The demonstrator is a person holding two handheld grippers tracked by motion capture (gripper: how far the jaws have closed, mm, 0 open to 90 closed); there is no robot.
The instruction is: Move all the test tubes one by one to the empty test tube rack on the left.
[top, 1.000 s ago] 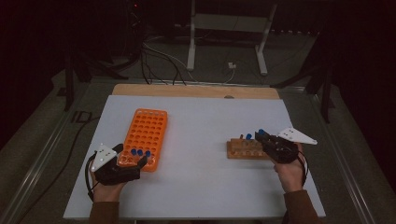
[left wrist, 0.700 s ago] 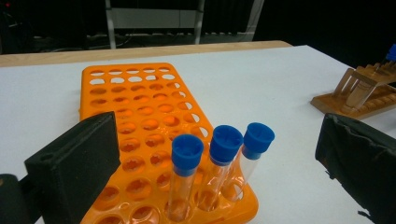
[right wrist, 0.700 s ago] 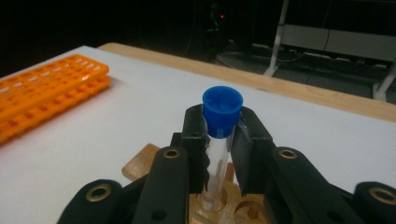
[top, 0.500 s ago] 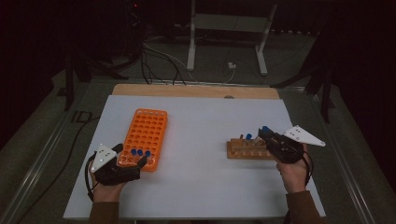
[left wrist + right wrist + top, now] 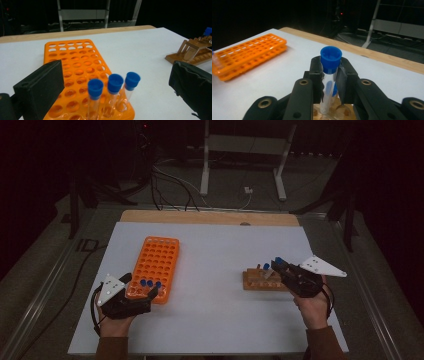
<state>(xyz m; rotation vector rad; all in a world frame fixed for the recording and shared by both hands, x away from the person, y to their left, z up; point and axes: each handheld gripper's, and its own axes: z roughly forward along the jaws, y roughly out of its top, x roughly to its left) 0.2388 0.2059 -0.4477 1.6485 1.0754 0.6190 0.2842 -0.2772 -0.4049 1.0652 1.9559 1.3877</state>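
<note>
Blue-capped tube point(image 5: 329, 75) is sitting pinched just under its cap in your right gripper point(image 5: 330, 82), directly above the wooden rack point(image 5: 260, 281), so it is clearing the holes, while your left gripper point(image 5: 117, 82) is resting spread around the orange rack point(image 5: 75, 67) to steady it.

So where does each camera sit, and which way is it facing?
High view: above the table's near side, looking forward and down; both hands, left gripper, right gripper.
Left gripper view: rides that gripper, jaws apart, facing the orange rack.
Right gripper view: jaws shut on a blue-capped tube.
All share the orange rack.
</note>
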